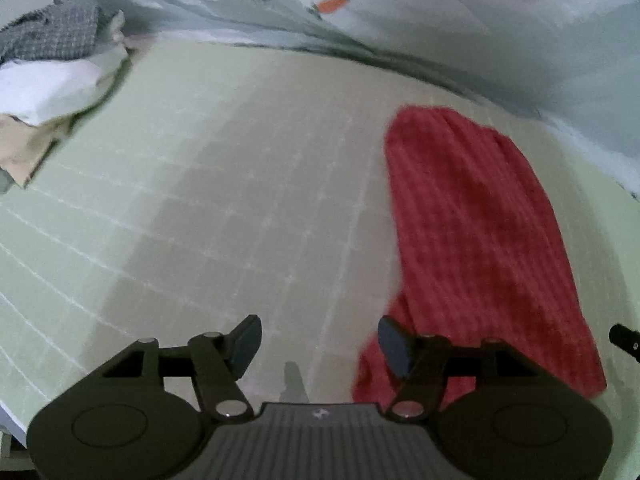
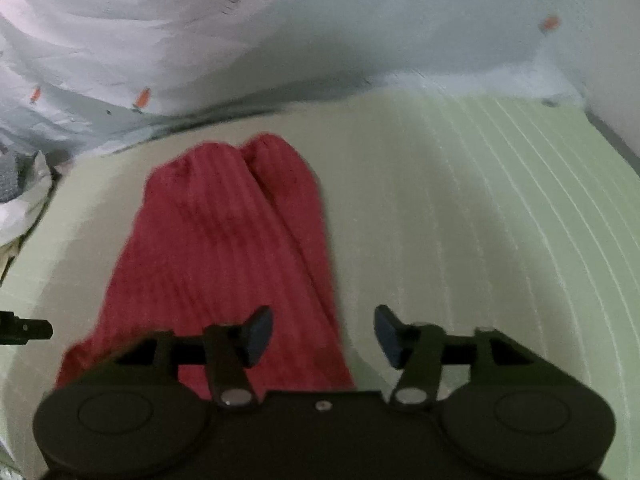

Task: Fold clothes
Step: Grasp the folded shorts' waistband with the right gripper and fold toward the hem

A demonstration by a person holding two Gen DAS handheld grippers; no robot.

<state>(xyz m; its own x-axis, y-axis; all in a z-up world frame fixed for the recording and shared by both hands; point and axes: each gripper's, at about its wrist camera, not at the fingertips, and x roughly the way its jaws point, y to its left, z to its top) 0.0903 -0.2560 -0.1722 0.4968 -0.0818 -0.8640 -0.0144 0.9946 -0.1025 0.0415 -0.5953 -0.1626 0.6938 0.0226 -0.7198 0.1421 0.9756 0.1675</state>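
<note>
1. A red cloth (image 1: 476,240) lies long and flat on a green mat (image 1: 200,220); it looks ribbed and soft; in the right view its far end shows two lobes side by side, so it may be folded in half the long way, but I cannot be sure.

2. The left tongs (image 1: 319,342) are wide open and hold nothing; they hang over bare mat, with the near end of the cloth just beside the right finger; I think they wait there so they can reach that end.

3. The right tongs (image 2: 323,334) are wide open too, and empty; the left finger is over the near part of the cloth, and the right finger is over the mat; that looks like a good spot to pinch the near edge.

4. Both tongs sit at the same end of the cloth; I guess the next job is to grab the near end with both and bring it up to the far end; the cloth is floppy, so one corner could slip or bunch.

5. A pile (image 1: 52,64) of other clothes sits far off at the left edge of the mat, well apart from the cloth; a pale sheet (image 1: 440,20) with little orange marks is bunched along the far edge.
</note>
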